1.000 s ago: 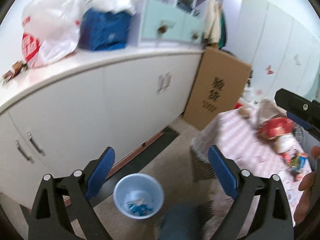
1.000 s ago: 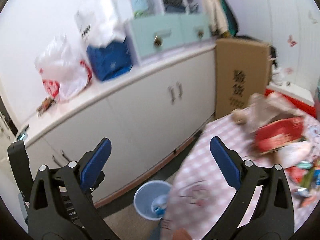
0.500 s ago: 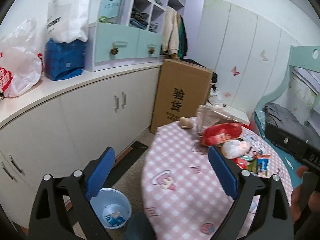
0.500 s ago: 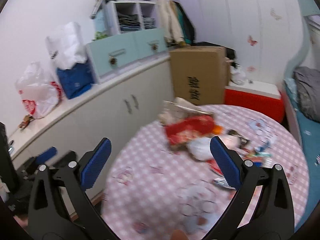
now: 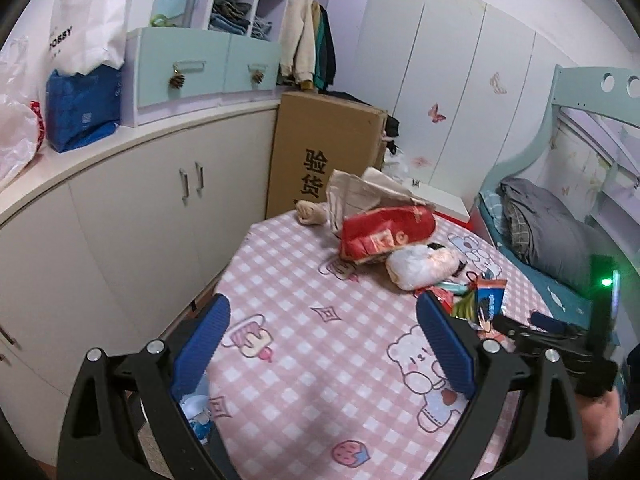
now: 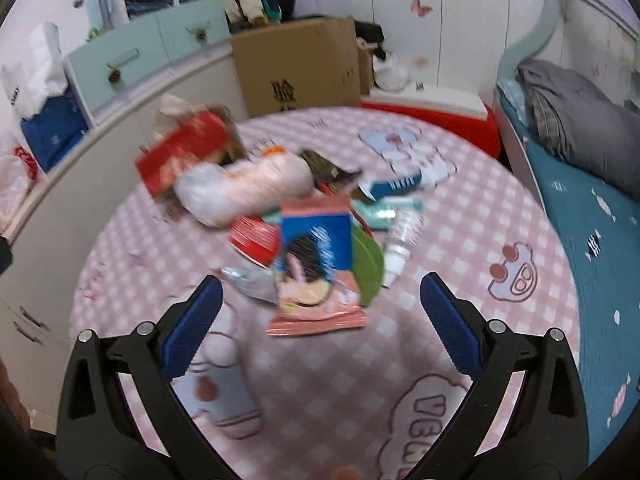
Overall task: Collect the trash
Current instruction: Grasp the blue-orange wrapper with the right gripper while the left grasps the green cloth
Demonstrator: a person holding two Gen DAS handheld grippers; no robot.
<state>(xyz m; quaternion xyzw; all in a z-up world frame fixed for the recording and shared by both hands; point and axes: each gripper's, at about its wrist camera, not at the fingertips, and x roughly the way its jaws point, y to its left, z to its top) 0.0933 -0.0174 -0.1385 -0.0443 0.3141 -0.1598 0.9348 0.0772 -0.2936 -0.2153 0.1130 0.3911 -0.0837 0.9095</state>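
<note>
Two grippers hang with jaws spread wide and empty above a round table (image 5: 320, 344) covered in a pink checked cloth. Left gripper (image 5: 322, 340) faces the table's near half, with a pile of trash lying beyond it toward the far edge: a red bag (image 5: 384, 232), a crumpled paper bag (image 5: 360, 192) behind it, and a white plastic bag (image 5: 420, 264) just in front. Small wrappers (image 5: 480, 300) lie to the right of the white bag, near the left gripper's right finger. Right gripper (image 6: 320, 316) hovers over the same heap from the other side, its view blurred; a cartoon snack packet (image 6: 316, 272) lies nearest, between its fingers, overlapping a green wrapper (image 6: 368, 264) and a red one (image 6: 256, 240). A small white bottle (image 6: 396, 252) lies just beside the green wrapper. In the left wrist view, a blue bin (image 5: 196, 412) shows on the floor behind the left finger, beside the table. White cabinets (image 5: 120, 220) line the wall, and a cardboard box (image 5: 324, 152) stands at their end. A bed (image 6: 600, 208) lies to the table's right.
</note>
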